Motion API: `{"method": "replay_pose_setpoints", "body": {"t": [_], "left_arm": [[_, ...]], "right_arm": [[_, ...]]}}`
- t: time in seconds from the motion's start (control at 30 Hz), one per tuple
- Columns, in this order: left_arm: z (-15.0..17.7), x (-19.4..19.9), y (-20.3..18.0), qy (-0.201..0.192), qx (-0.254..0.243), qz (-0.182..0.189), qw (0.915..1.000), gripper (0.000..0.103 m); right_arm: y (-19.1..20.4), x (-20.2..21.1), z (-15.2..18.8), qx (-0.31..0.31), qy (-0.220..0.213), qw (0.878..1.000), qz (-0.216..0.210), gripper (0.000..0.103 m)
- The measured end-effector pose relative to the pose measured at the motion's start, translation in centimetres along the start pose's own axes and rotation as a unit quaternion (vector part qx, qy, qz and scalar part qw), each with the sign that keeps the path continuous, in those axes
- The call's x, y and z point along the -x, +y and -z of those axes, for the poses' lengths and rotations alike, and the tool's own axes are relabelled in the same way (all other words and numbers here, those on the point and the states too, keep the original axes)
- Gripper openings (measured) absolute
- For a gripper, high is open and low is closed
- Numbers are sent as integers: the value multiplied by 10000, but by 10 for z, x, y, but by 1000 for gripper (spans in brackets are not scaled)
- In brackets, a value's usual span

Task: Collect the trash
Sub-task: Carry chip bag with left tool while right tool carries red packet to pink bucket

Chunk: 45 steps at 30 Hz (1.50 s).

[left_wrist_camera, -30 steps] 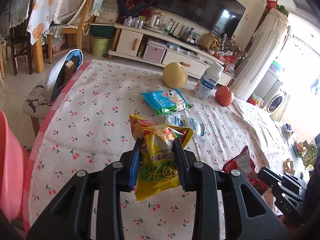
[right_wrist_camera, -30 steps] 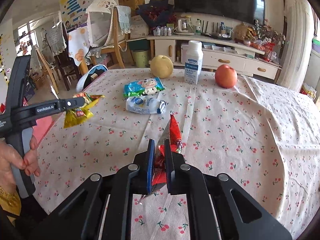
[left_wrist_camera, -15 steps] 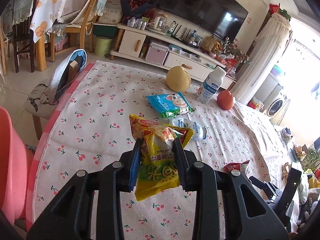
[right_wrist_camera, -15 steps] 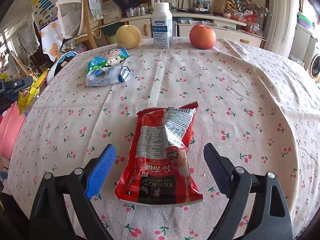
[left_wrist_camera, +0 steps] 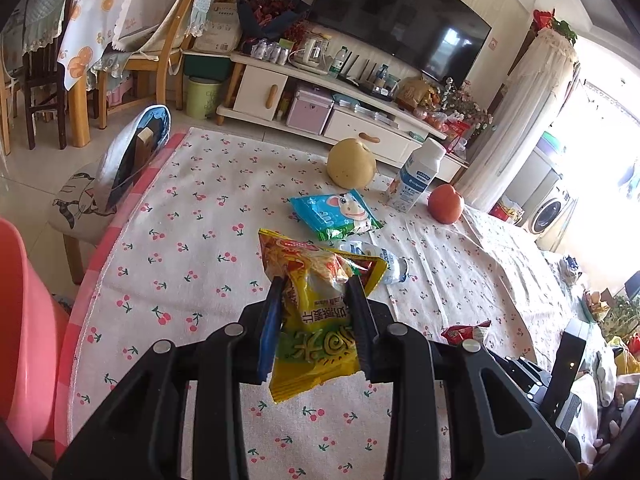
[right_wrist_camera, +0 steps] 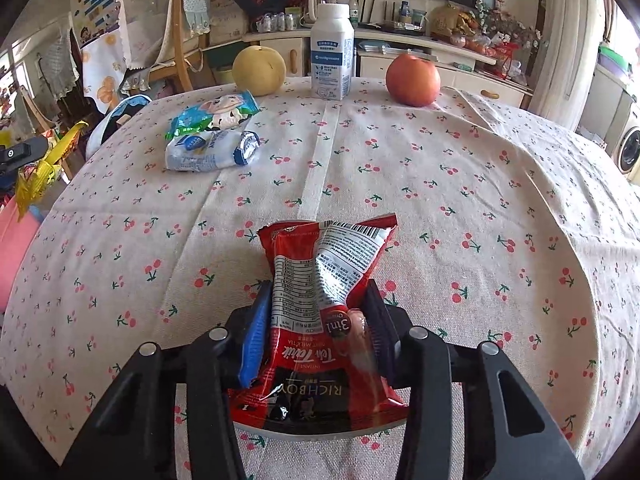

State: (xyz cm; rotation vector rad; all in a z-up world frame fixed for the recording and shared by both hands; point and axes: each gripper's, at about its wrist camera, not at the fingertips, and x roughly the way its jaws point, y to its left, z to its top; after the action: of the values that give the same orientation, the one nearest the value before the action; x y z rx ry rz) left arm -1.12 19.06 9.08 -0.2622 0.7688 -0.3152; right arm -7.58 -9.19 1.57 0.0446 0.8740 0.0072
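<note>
At the far left a pink bin (left_wrist_camera: 24,340) stands off the edge of the table (left_wrist_camera: 192,216), which I take to be where the trash goes. The left gripper (left_wrist_camera: 318,308) is clamped on a yellow snack wrapper (left_wrist_camera: 316,320), held clear above the cherry-print cloth; to do this part well it should simply stay pinched and steady until the other hand is ready, then carry the wrapper left over the bin's rim before letting go. Further along, two pieces lie on the cloth and are not yet collected: a blue cartoon wrapper (right_wrist_camera: 218,114) and, touching its near edge, a crumpled white pouch (right_wrist_camera: 210,152). Beyond them a yellow pear (right_wrist_camera: 259,70), a white bottle (right_wrist_camera: 332,50) and a red apple (right_wrist_camera: 413,80) stand near the far edge; these look like goods, not trash, and should be left alone. Nearest on the right side, the right gripper (right_wrist_camera: 316,320) has just been closing its jaws around a red sachet (right_wrist_camera: 324,304), whose sides now buckle upward between the pads while its lower end lies on the cloth. The grip looks to bear on the sachet's middle, so the squeeze should be firm before any lift, and the lift straight up, lest the slick foil slide out.
</note>
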Motion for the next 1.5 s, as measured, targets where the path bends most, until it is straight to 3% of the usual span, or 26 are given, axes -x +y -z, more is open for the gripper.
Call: {"method": "replay_pose_setpoints", "body": {"t": [0.43, 0.83, 1.13, 1.4, 1.5], "left_arm": [[-10, 25, 27, -420, 265, -443, 9978, 34], [-23, 57, 91, -742, 1022, -1134, 9855, 34], [-25, 87, 156, -957, 1817, -1719, 9635, 34], [-13, 123, 234, -1106, 2872, -2098, 9280, 34], [-9, 131, 249, -1150, 3095, -2175, 9185, 34]], "right_arm": [[46, 43, -21, 281, -494, 9970, -529, 45], [133, 51, -33, 846, -494, 9851, -1413, 45], [217, 54, -50, 1313, -431, 9649, -2234, 45], [306, 55, -65, 1889, -432, 9392, -2834, 45], [337, 51, -70, 2036, -404, 9309, -3006, 45]]}}
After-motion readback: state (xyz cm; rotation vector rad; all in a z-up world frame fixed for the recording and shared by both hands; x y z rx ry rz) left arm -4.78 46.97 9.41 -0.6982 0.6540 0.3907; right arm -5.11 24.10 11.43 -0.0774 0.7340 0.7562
